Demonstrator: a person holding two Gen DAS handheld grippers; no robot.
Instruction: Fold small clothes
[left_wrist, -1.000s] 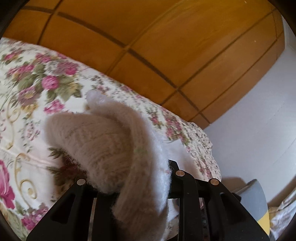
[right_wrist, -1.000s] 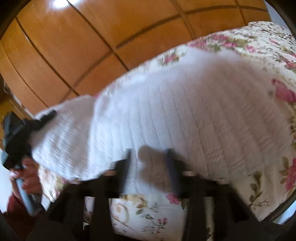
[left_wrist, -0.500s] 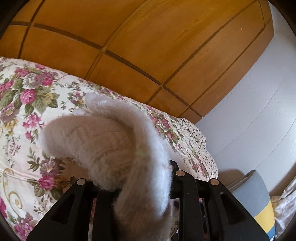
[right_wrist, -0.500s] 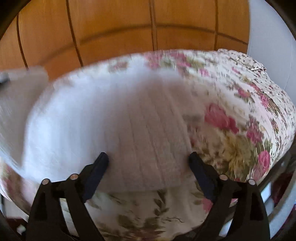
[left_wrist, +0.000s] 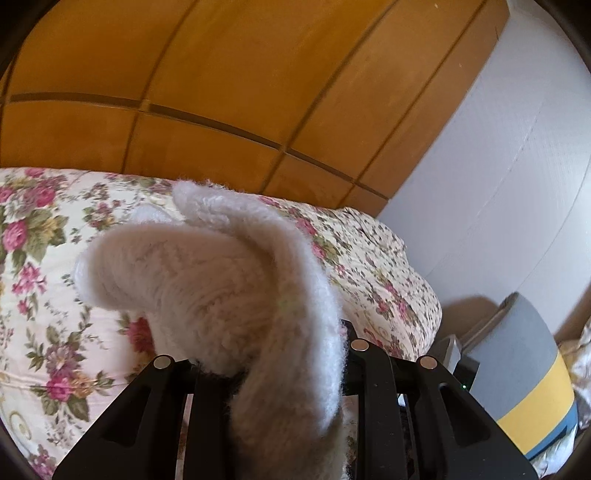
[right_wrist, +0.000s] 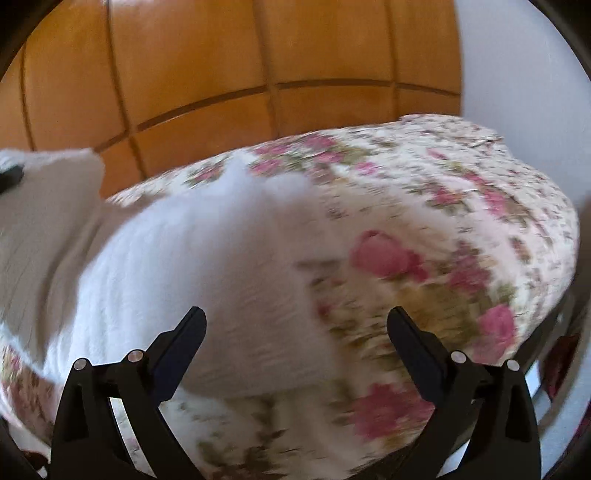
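Observation:
A small fluffy white knit garment (right_wrist: 192, 266) lies on the floral bedspread (right_wrist: 461, 229). My left gripper (left_wrist: 273, 354) is shut on one edge of the garment (left_wrist: 221, 280) and holds it up above the bed, the cloth draping over the fingers. My right gripper (right_wrist: 295, 332) is open and empty, its jaws wide apart just above the near edge of the garment. The lifted corner held by the left gripper shows at the far left of the right wrist view (right_wrist: 48, 177). The right wrist view is motion blurred.
Wooden wardrobe panels (left_wrist: 240, 92) stand behind the bed. A white wall (left_wrist: 498, 184) is to the right. A grey and yellow cushion (left_wrist: 524, 373) sits beside the bed's right edge.
My right gripper has opened and let go of the garment's edge, then swung right. My left gripper has kept its hold and lifted the cloth a little.

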